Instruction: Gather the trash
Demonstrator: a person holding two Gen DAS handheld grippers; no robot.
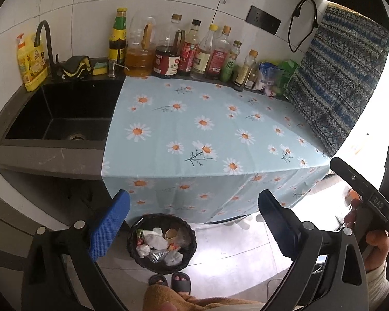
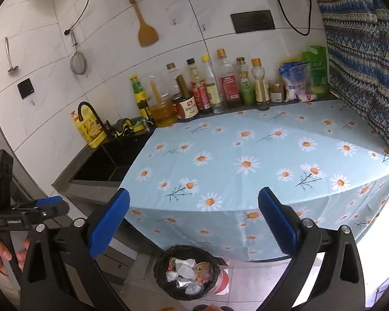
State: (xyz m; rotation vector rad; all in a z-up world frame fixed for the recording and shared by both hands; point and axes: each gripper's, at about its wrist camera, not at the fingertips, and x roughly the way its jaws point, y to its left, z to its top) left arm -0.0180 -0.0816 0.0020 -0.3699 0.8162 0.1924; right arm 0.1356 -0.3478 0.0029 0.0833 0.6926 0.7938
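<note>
Trash (image 1: 159, 243) looks fully collected: crumpled tissues, wrappers, a paper cup and a clear plastic bit all sit inside the black bin (image 1: 134, 235) on the floor, just in front of the counter's hanging edge. Daisy tablecloth (image 1: 207, 119) on the counter shows no loose scraps in either view. Sink (image 1: 62, 111) to the left also looks free of litter, though its far corners are dark and hard to read. Judgement: task is at or very near its end; nothing obvious left to pick up within these views.

Left gripper (image 1: 193, 223) is held above the floor, tilted down toward the bin, jaws spread wide with nothing between the blue pads. Bin shows right in the gap between its fingers. Right gripper (image 2: 193, 223) is in about the same pose, a bit further right and higher, looking over the cloth edge with the bin below it; jaws also wide apart and holding nothing. Each gripper is visible at the edge of the other's view, with a hand around its handle, so the two sit side by side, apart and not touching. Both are well clear of the counter top and the bottles (image 1: 194, 49) along the back wall.

Person's slippered feet (image 1: 169, 282) stand just beside the bin.
</note>
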